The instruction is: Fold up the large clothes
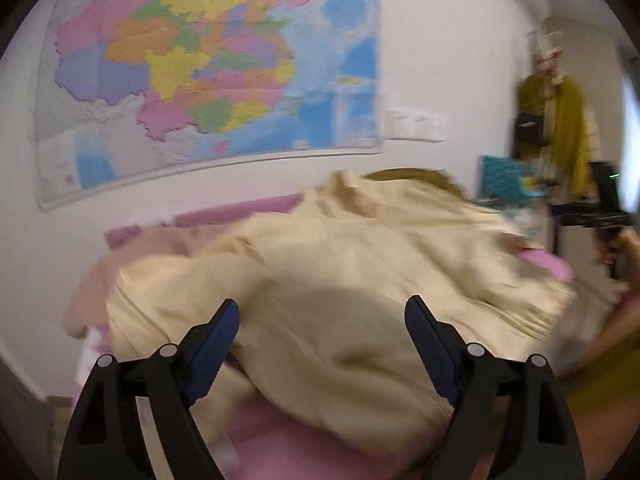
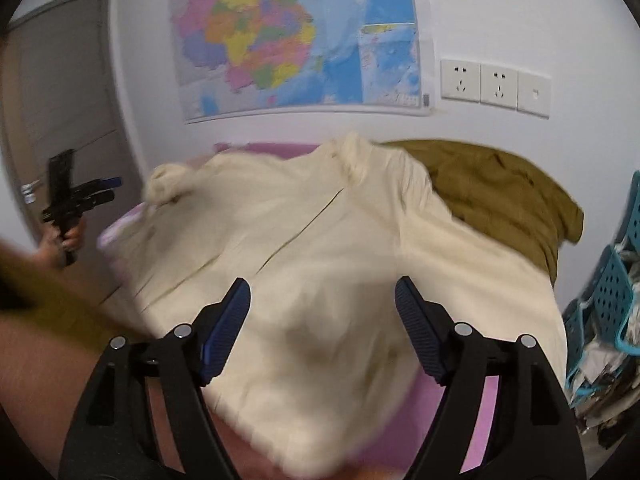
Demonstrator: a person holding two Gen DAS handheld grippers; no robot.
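A large cream jacket (image 1: 340,280) lies rumpled on a pink surface (image 1: 280,440); it also shows in the right wrist view (image 2: 320,248), with its collar toward the wall. My left gripper (image 1: 322,312) is open and empty, held above the jacket's near part. My right gripper (image 2: 322,292) is open and empty, also above the jacket. Each gripper shows in the other's view, held up off to the side: the right one (image 1: 608,216) and the left one (image 2: 80,196).
An olive-brown garment (image 2: 500,196) lies behind the jacket at the right. A blue perforated basket (image 2: 608,292) with clutter stands at the far right. A map (image 2: 296,36) and wall sockets (image 2: 492,84) are on the wall; a door (image 2: 60,120) is at left.
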